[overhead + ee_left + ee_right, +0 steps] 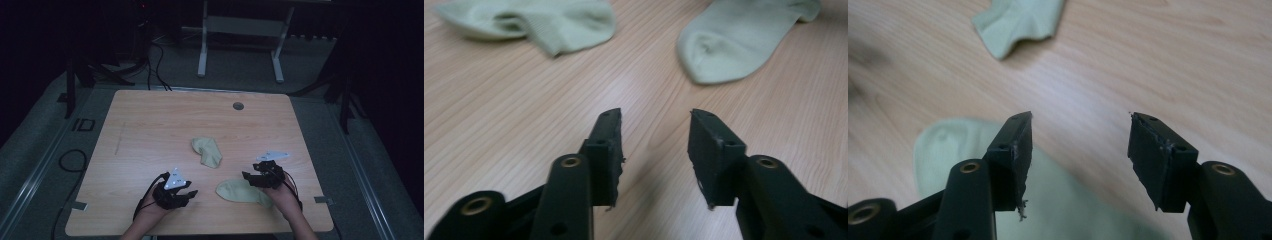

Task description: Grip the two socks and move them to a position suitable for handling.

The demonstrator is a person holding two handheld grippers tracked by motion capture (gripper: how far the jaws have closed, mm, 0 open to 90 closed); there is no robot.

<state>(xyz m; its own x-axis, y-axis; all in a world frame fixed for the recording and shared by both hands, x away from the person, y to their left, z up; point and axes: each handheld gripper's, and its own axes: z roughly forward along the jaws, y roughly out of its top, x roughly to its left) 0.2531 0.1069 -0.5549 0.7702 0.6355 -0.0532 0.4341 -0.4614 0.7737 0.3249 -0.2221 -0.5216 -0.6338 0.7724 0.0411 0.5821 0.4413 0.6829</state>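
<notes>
Two pale green socks lie on the wooden table [150,125]. One sock [206,151] lies crumpled near the middle; the other sock [244,192] lies flat toward the front edge. My left gripper [192,192] hovers left of the near sock, open and empty. In the left gripper view its jaws [655,120] point at bare wood, with the crumpled sock [539,22] and the flat sock [739,40] ahead. My right gripper [246,176] stands open just above the flat sock's right part. In the right gripper view [1080,122] the flat sock [1058,200] lies beneath the left jaw, untouched, and the crumpled sock [1018,20] lies farther off.
A round cable hole [238,106] sits in the table's far right part. Beyond the table stands a white desk frame [202,55] on grey carpet. Black cables [72,160] lie on the floor at the left. The table's front edge runs close under both hands.
</notes>
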